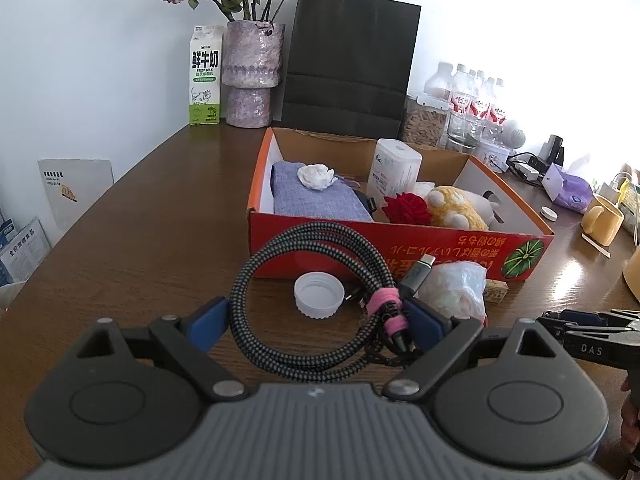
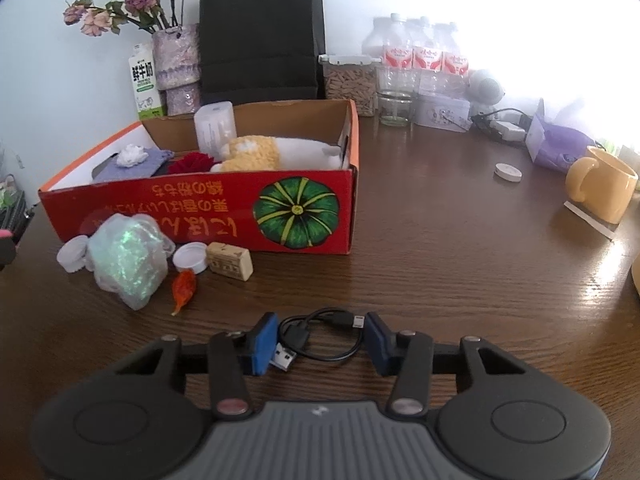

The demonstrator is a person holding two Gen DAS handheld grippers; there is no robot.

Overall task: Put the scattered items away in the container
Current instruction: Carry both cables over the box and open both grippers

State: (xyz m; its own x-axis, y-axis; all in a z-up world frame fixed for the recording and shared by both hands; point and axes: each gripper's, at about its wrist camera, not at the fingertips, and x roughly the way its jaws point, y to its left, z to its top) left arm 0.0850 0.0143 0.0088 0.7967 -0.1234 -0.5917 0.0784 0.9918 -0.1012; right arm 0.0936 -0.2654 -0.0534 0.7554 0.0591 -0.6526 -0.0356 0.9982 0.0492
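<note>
A red cardboard box (image 1: pixel 400 246) (image 2: pixel 200 208) holds a blue cloth, a white flower, a red flower, a plush toy and a white roll. My left gripper (image 1: pixel 320 324) is shut on a coiled braided cable (image 1: pixel 316 300) with a pink tie and holds it just before the box. My right gripper (image 2: pixel 322 340) is open, its blue pads either side of a small black USB cable (image 2: pixel 320 336) lying on the table. A crinkly plastic bag (image 2: pixel 128 256), white bottle caps (image 2: pixel 192 256), a cork (image 2: pixel 230 261) and a dried orange leaf (image 2: pixel 183 288) lie by the box front.
A black paper bag (image 2: pixel 260 36), flower vase (image 1: pixel 250 76) and milk carton (image 1: pixel 205 76) stand behind the box. Water bottles (image 2: pixel 420 56), a grain jar, a glass, a purple tissue pack (image 2: pixel 560 148), a yellow mug (image 2: pixel 604 188) and a small white lid (image 2: pixel 507 172) are at the right.
</note>
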